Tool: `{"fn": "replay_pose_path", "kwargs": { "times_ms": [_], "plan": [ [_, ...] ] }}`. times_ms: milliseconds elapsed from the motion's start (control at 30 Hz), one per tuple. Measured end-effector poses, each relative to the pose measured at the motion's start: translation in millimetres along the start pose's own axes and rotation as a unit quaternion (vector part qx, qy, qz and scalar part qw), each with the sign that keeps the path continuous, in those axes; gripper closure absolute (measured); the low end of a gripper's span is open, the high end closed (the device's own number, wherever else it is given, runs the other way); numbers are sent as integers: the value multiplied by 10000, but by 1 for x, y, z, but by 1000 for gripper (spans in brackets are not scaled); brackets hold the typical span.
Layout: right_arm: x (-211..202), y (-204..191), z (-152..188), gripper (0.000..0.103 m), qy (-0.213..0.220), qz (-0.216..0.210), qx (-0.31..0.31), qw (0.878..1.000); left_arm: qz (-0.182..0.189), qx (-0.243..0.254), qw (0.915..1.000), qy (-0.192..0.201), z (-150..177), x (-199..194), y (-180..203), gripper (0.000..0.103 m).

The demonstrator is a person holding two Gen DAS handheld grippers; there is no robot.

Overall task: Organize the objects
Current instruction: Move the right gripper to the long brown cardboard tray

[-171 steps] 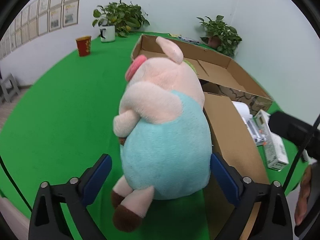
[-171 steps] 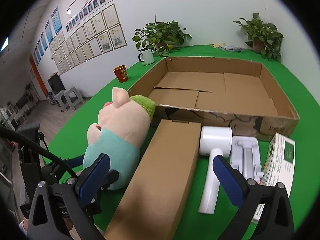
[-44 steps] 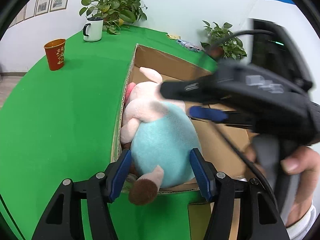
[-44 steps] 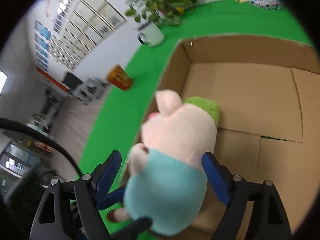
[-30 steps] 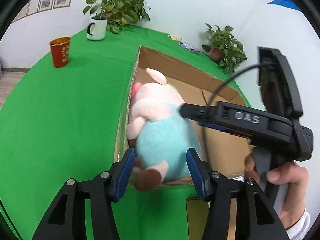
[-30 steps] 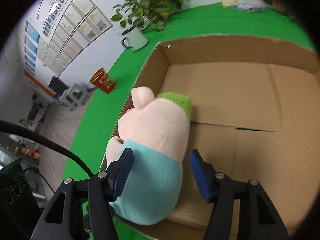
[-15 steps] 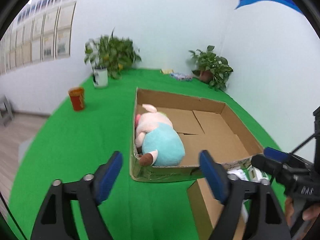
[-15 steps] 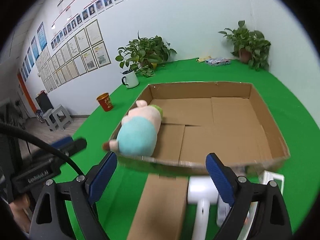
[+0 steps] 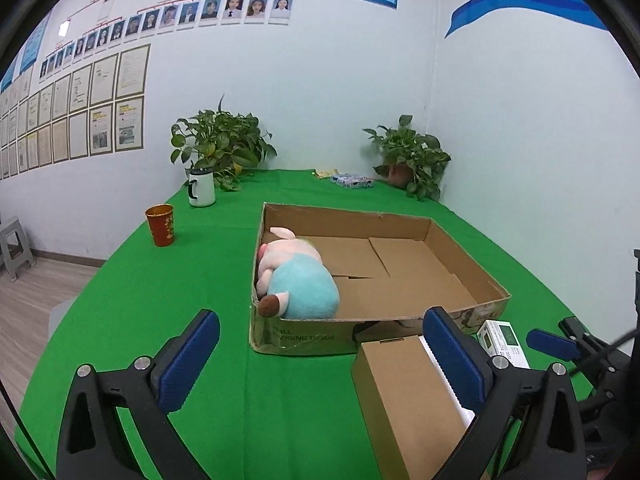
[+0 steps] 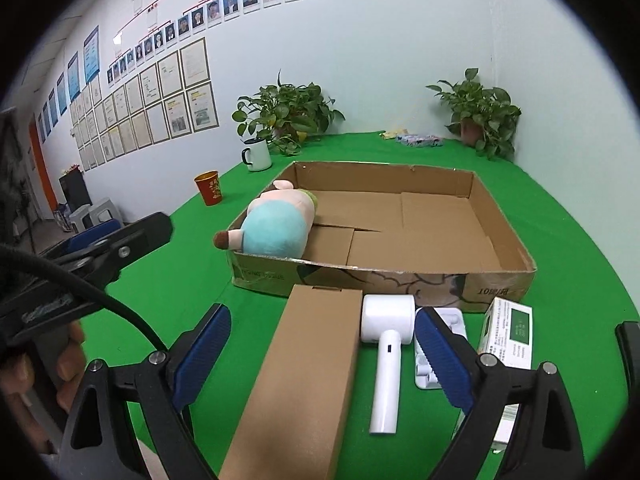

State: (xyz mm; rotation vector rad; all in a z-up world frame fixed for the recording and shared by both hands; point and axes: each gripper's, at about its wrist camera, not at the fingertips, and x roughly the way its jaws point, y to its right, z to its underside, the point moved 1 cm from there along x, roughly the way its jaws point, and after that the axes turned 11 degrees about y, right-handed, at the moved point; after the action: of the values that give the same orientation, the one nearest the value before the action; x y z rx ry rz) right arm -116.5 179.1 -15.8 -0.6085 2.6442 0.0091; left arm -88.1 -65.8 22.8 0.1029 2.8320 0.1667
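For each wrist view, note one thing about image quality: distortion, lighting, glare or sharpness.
Left wrist view: strong fisheye bending, so the cardboard tray looks skewed and a black ring frames the corners; lighting is even and soft, and the plush pig is sharp. Right wrist view: the same curvature, with a heavier dark vignette; the long brown box stays in focus, and no glare shows.

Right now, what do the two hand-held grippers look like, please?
Both are alike. The left gripper and the right gripper each have a black frame with triangular cut-outs and silver screws, and two long fingers faced with blue pads. In the right wrist view, a black cable crosses the left one's black body, which bears pale lettering too blurred to read.
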Motion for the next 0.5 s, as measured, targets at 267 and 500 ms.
{"fn": "replay_pose_path", "kwargs": {
  "times_ms": [267,500],
  "plan": [
    [0,14,9,10,-243,-171,347,9990,-63,-52,9996,-270,1,21,1,10],
    [-1,11,31,10,-613,-393,526,9960,404,73,9971,-634,25,15,23,8]
  ]
}}
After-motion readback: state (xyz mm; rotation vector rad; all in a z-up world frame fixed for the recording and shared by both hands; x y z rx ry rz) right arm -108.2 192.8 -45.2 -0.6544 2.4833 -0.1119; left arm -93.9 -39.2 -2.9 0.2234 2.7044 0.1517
